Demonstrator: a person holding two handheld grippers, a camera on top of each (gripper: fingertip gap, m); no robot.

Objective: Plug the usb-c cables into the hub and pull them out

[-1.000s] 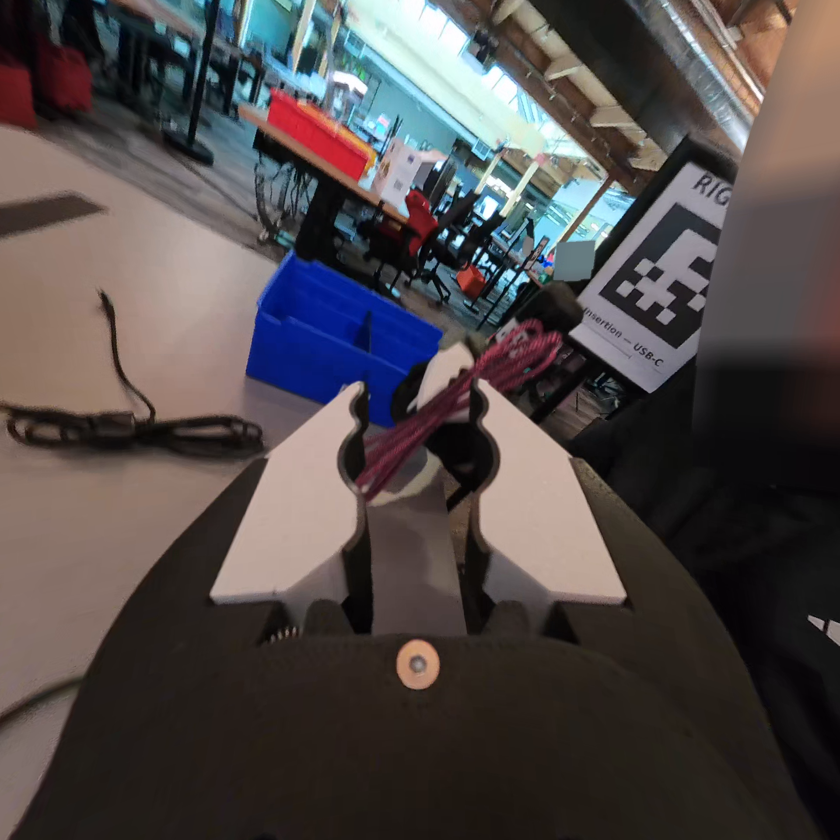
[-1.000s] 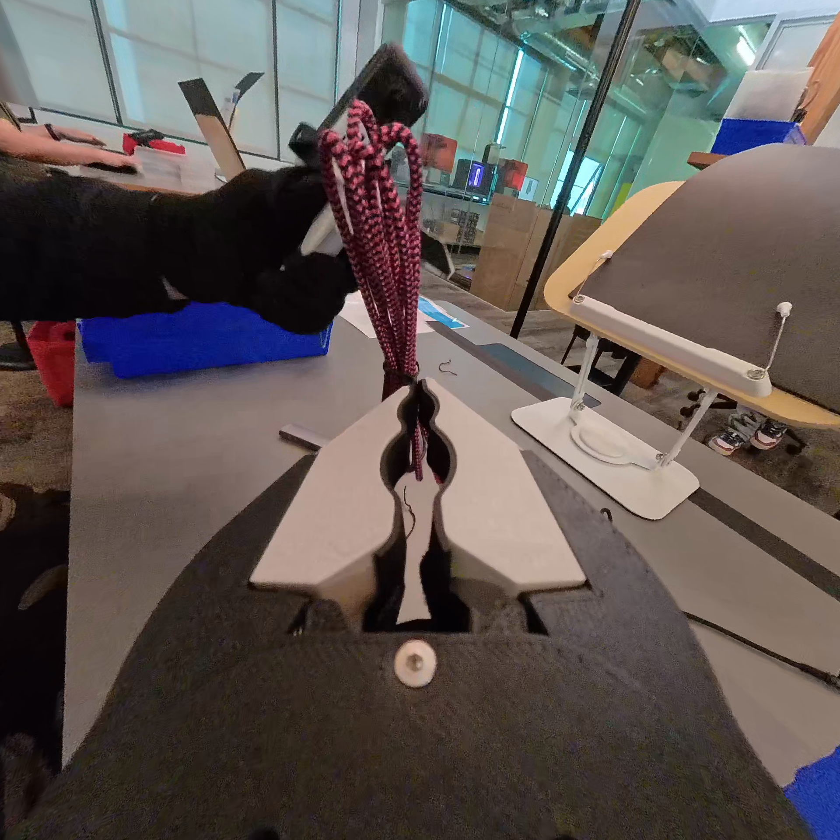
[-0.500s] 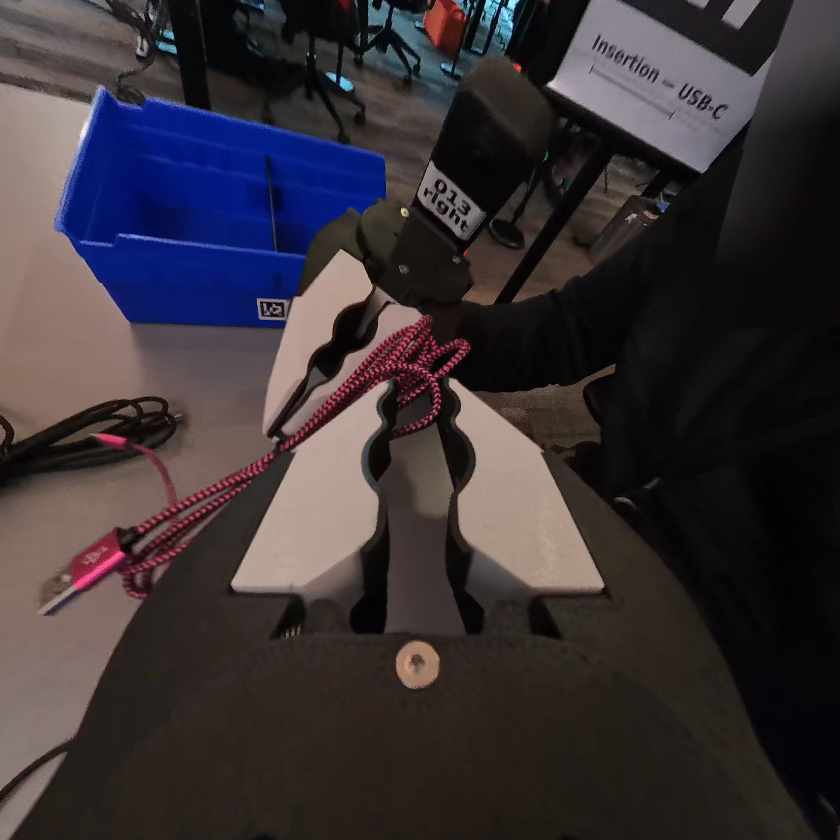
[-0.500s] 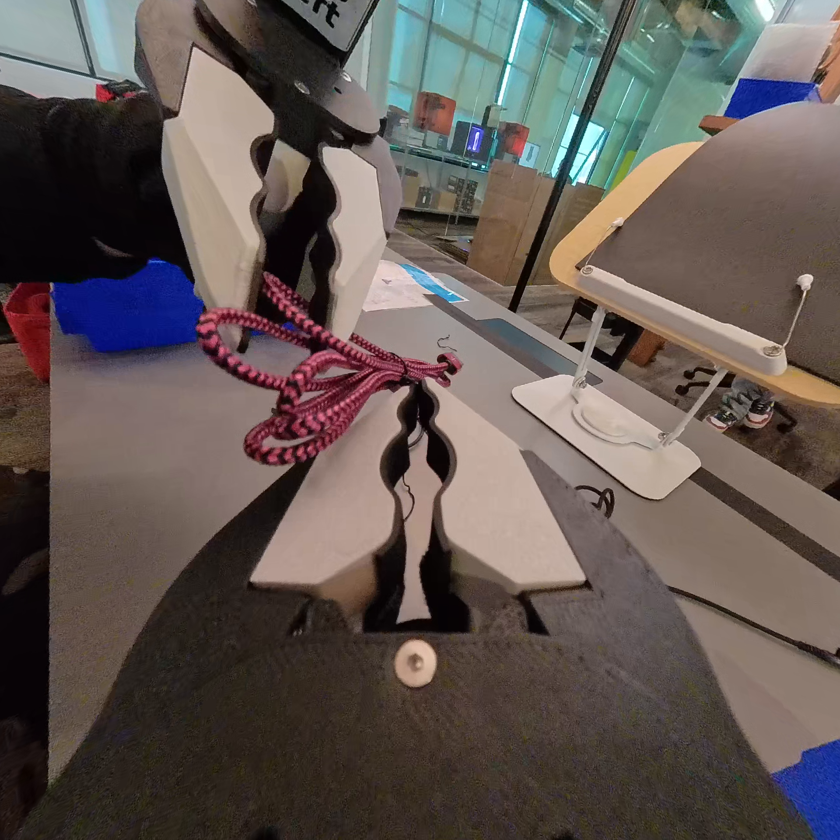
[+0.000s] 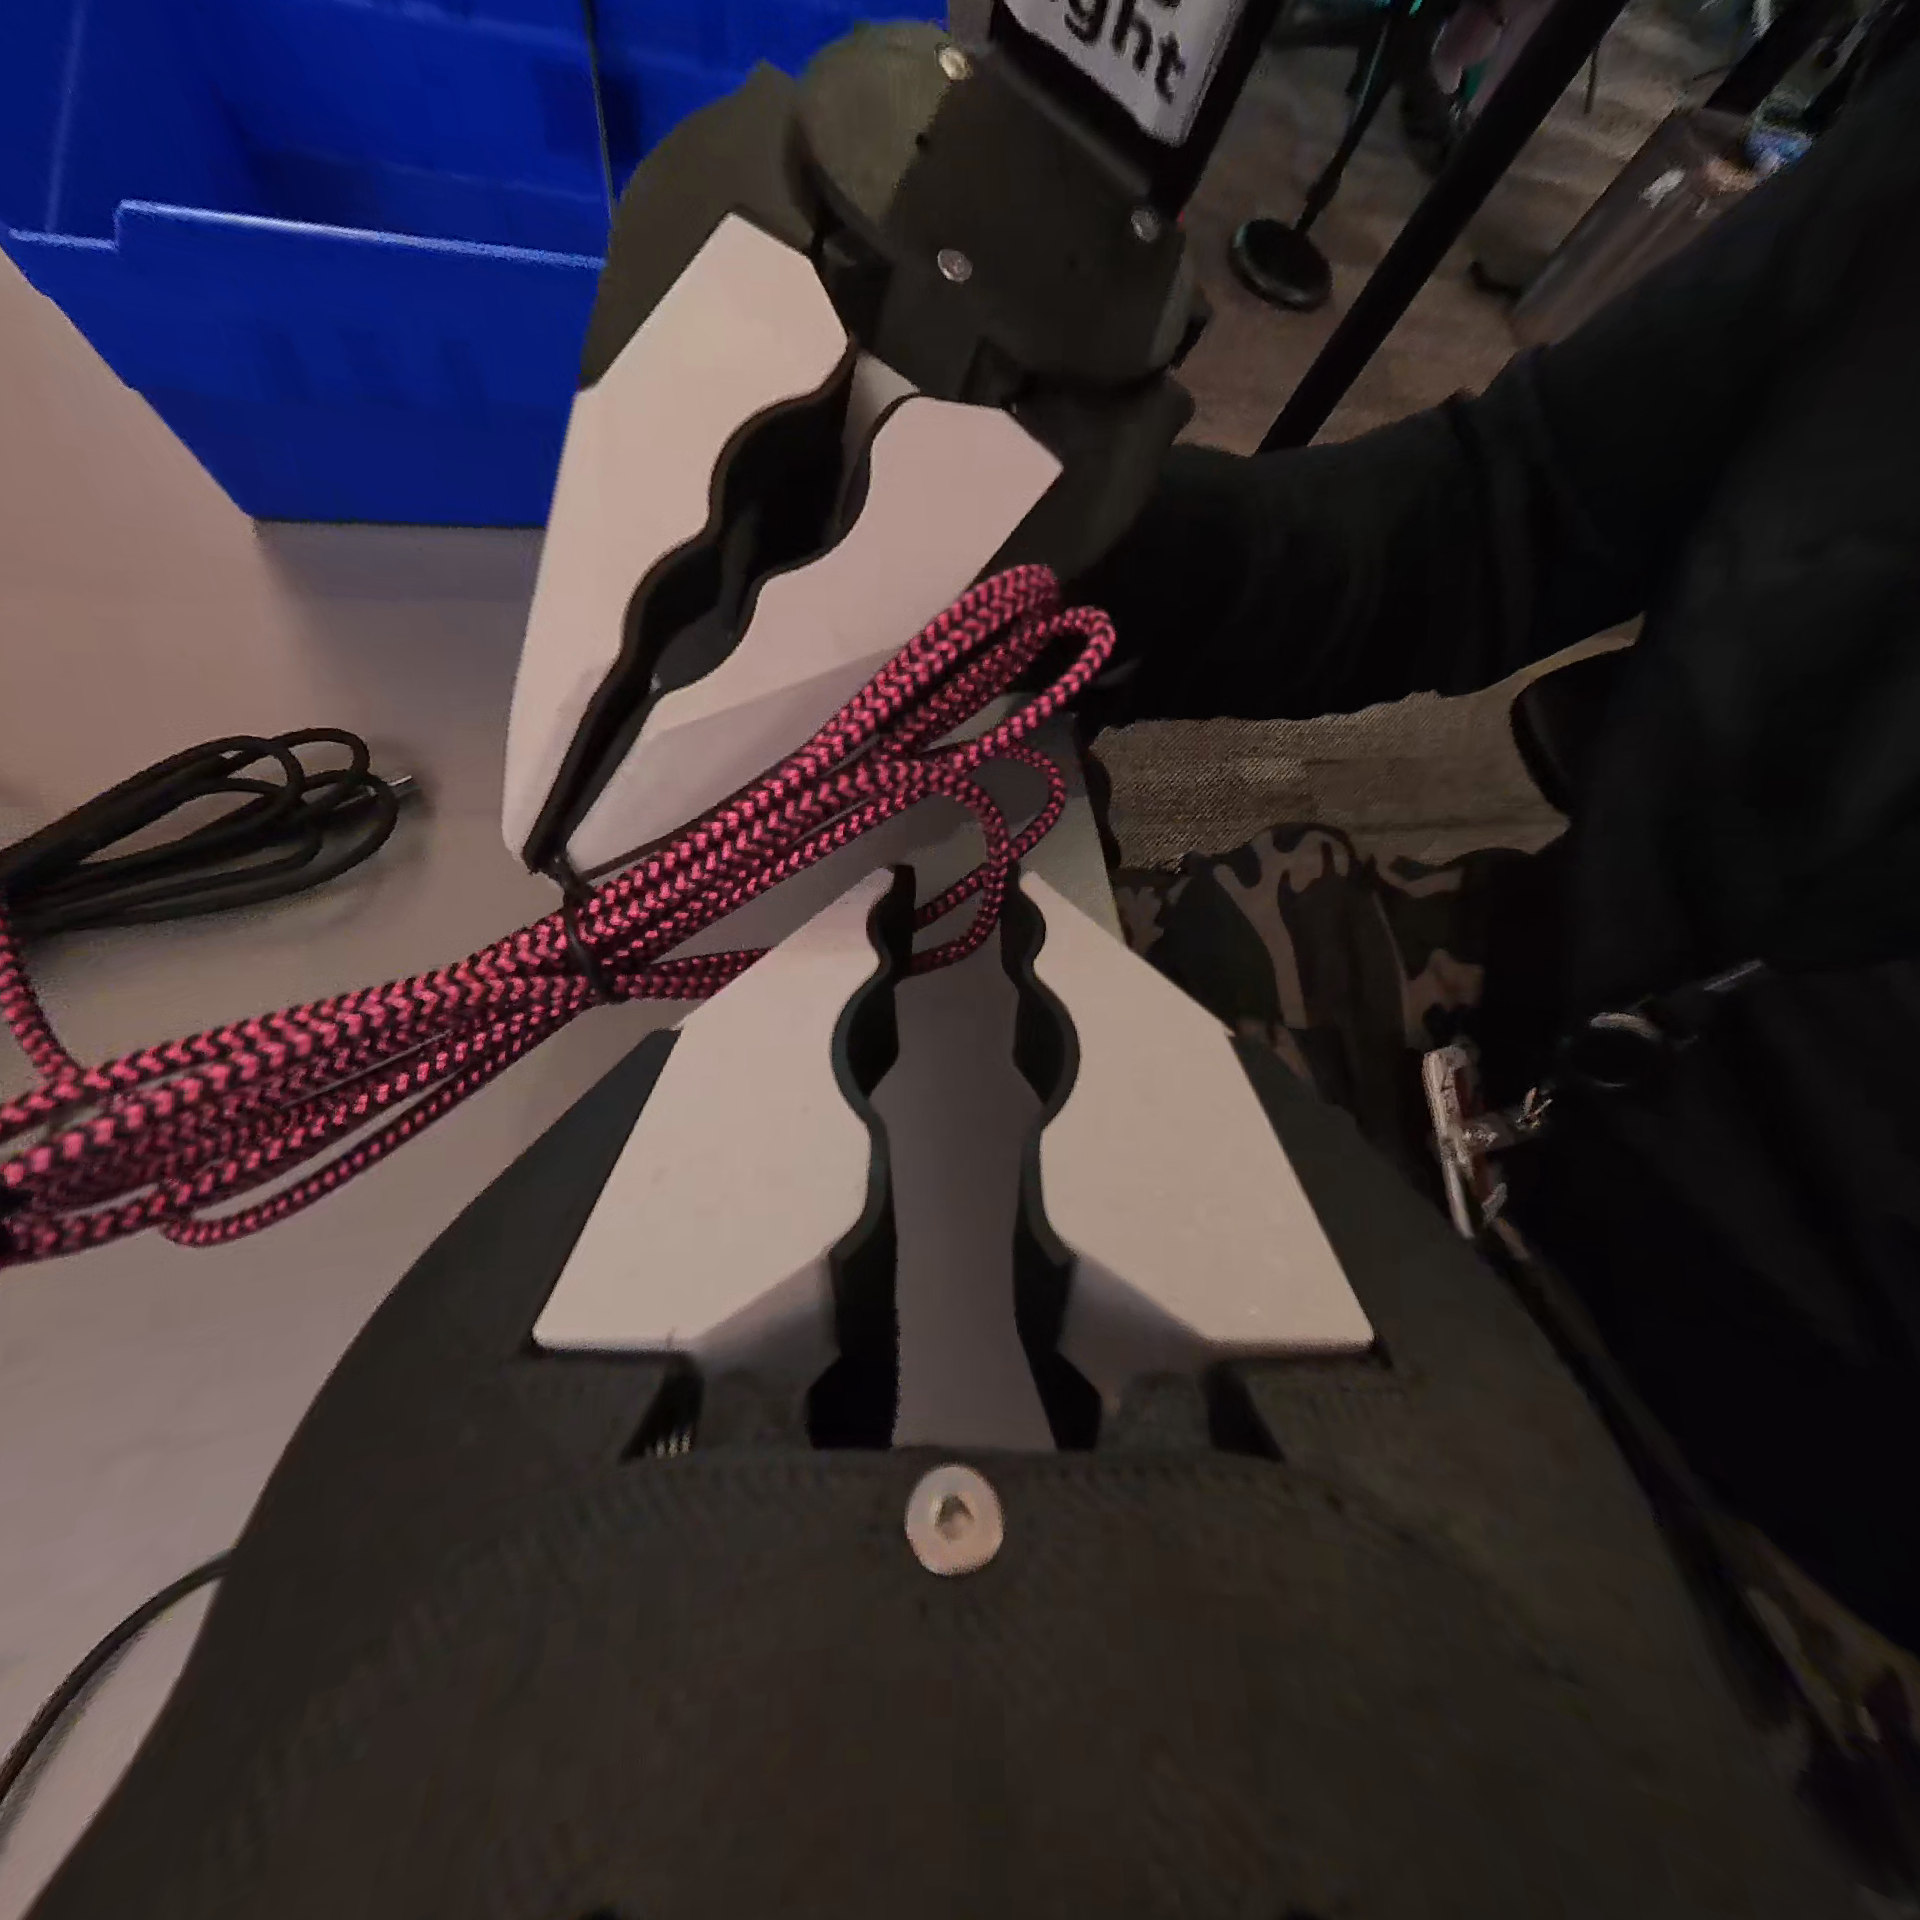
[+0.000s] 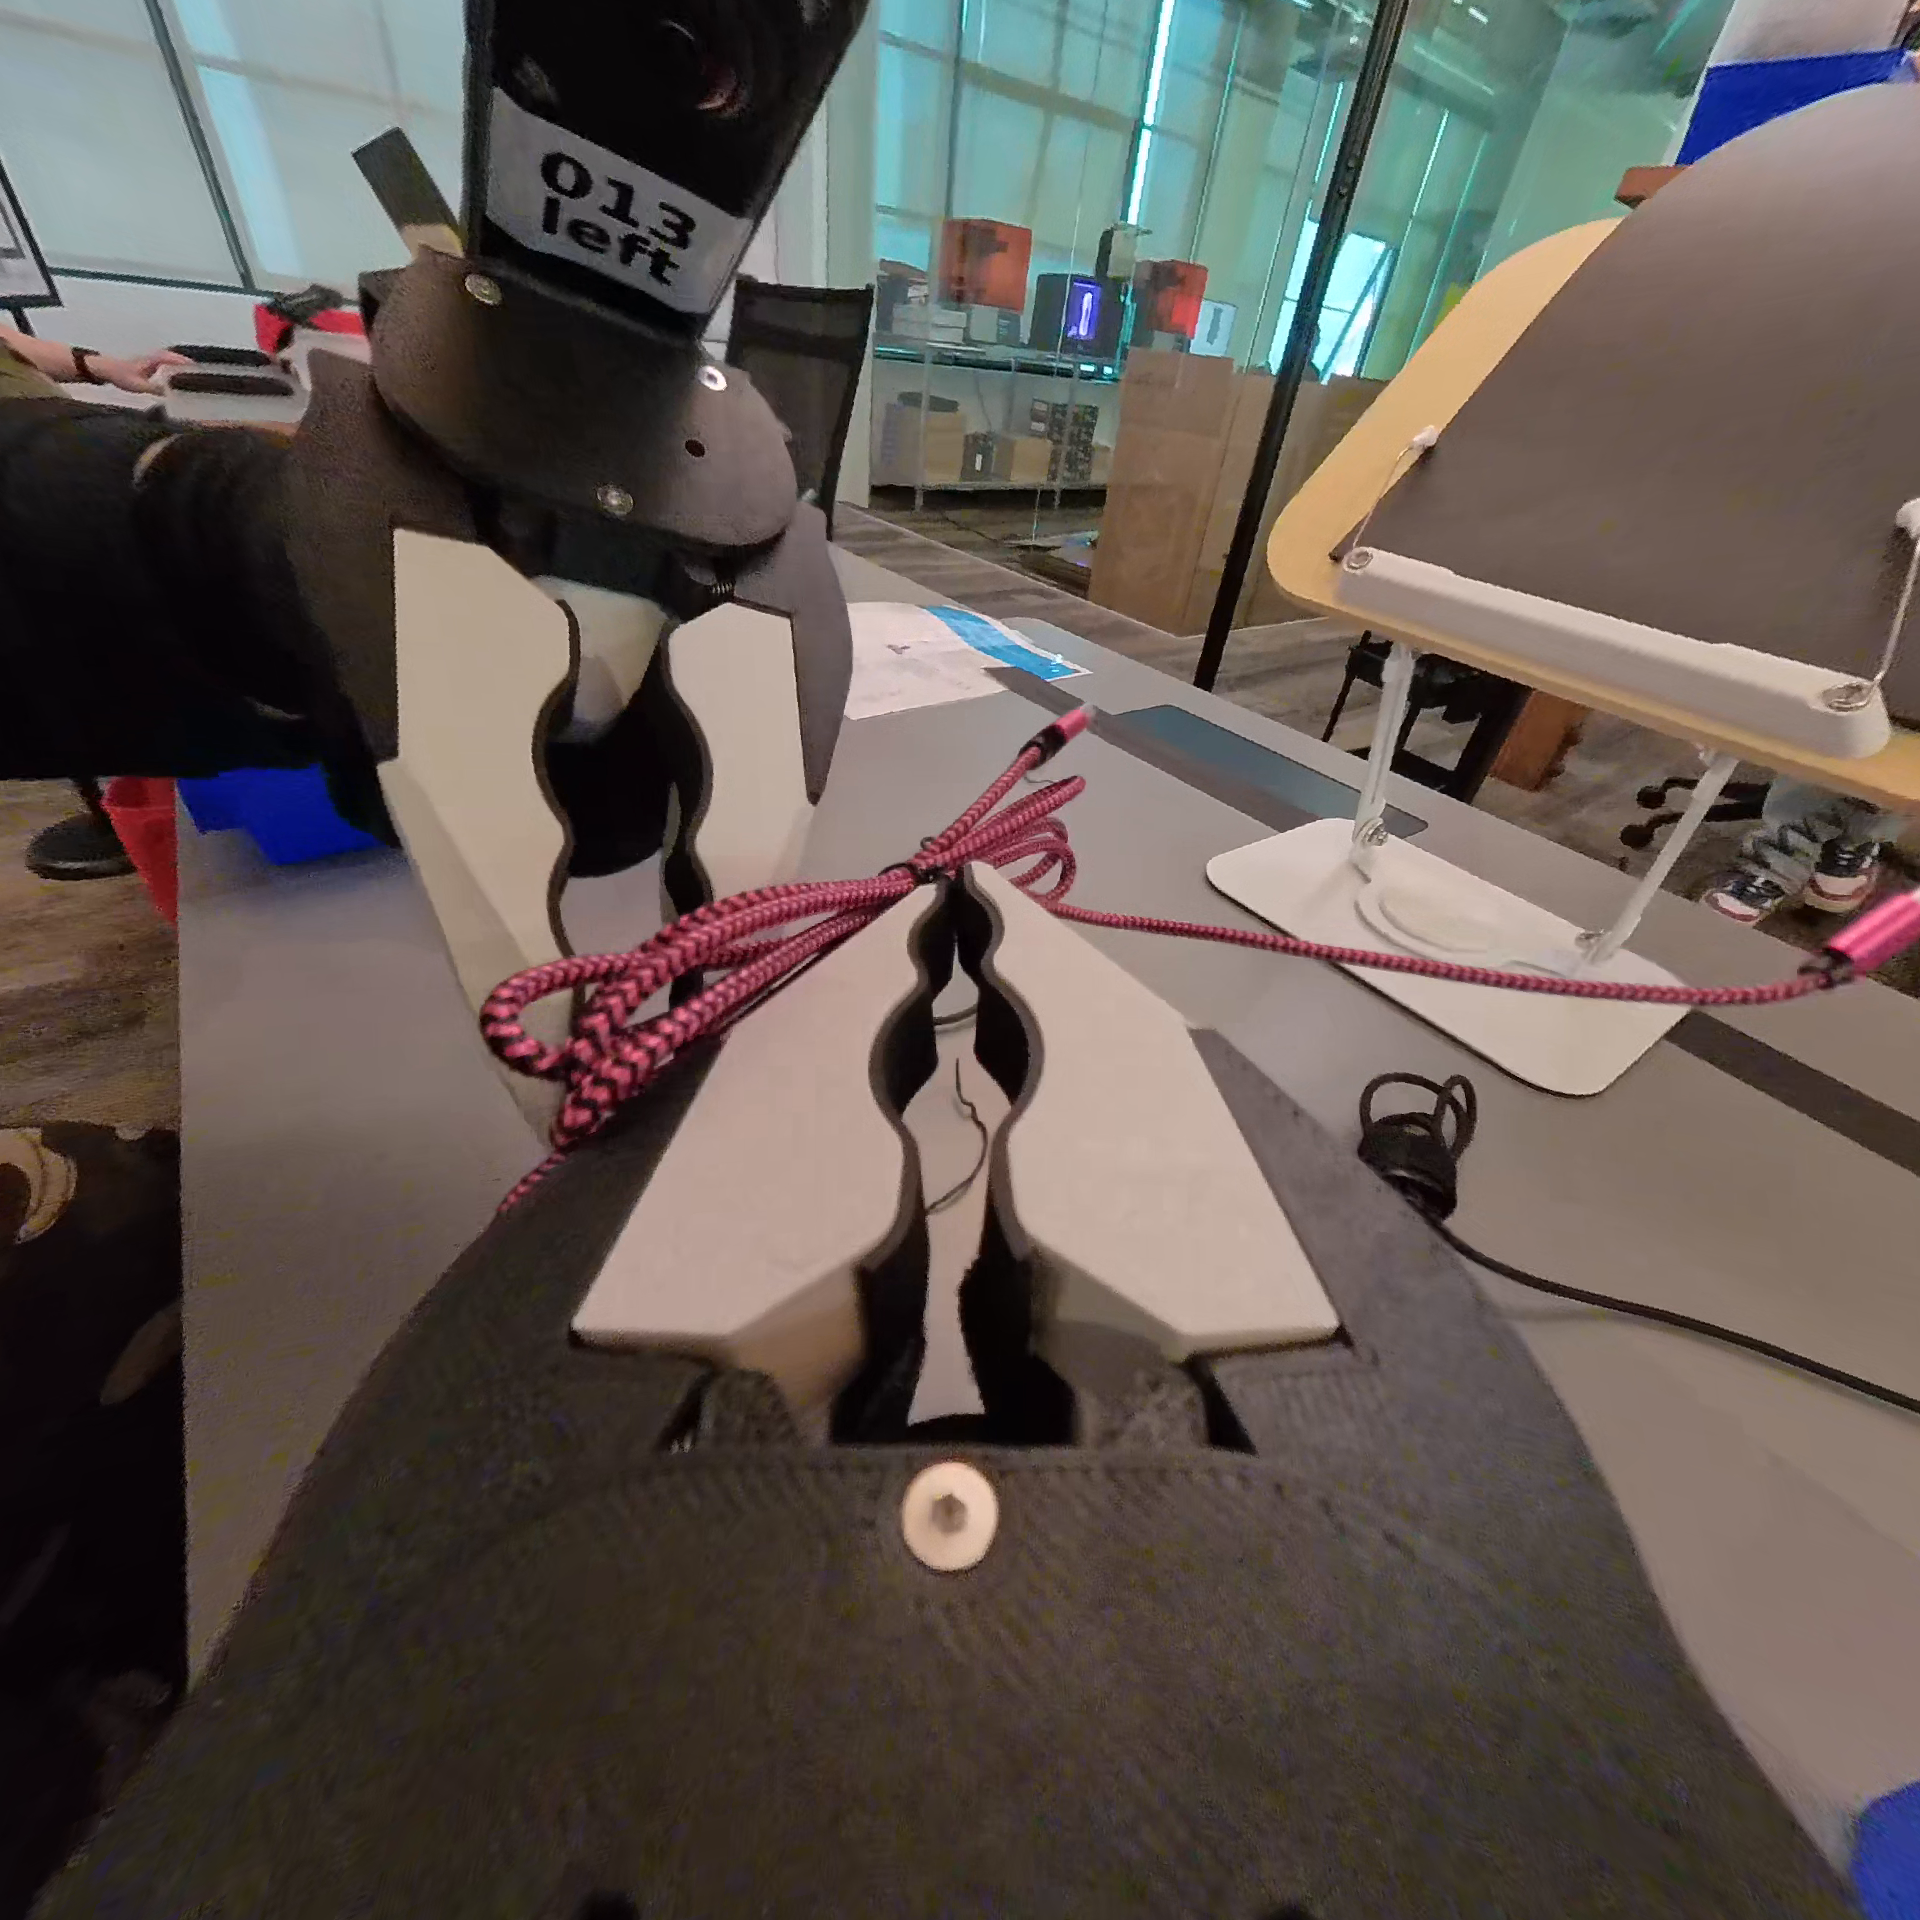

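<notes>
Pink-and-black braided cable bundle (image 6: 727, 966) sits in the air between both claws, above the bench (image 6: 1247, 1143). Right claw (image 6: 951, 883) is pinched on the bundle's tied waist at its tips; loops fan out to its left, two plug ends trail off right. Bundle's long axis runs crosswise to the right claw. Left claw (image 5: 956, 914) faces it, jaws narrowly parted, one loop threaded into the gap but not clamped. Left is nearer the loop end. Next likely: pull loops apart. No hub visible. Black cable (image 5: 208, 821) lies apart.

Open workshop-lab: glass partitions (image 6: 1039, 208), 3D printers (image 6: 982, 272).
</notes>
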